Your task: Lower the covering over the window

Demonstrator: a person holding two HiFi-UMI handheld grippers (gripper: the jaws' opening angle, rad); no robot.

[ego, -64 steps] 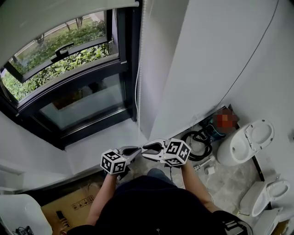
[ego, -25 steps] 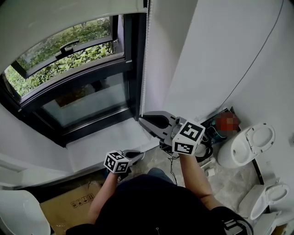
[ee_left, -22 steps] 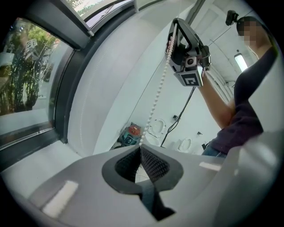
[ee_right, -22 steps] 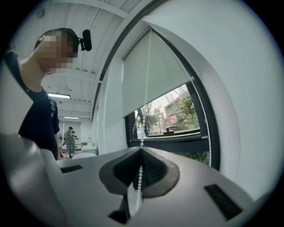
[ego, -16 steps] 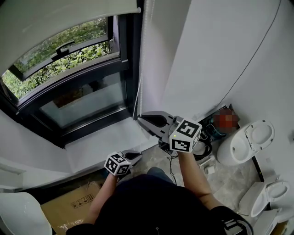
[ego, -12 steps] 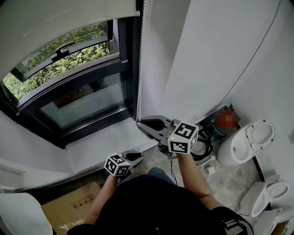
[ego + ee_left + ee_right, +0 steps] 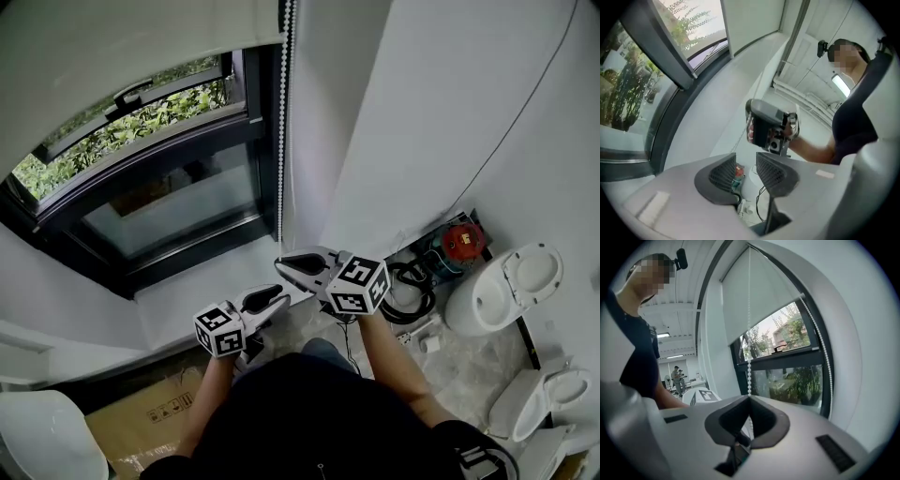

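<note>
Beside window edge: right gripper clenched on chain, left gripper just opening, empty

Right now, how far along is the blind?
Partly done: the roller blind covers only the top of the window; most glass is bare. In hand: the right claw is shut on the bead chain; the left claw has just been opening, nothing between its jaws. Left: more pulls on the chain until the blind reaches the sill.
</note>
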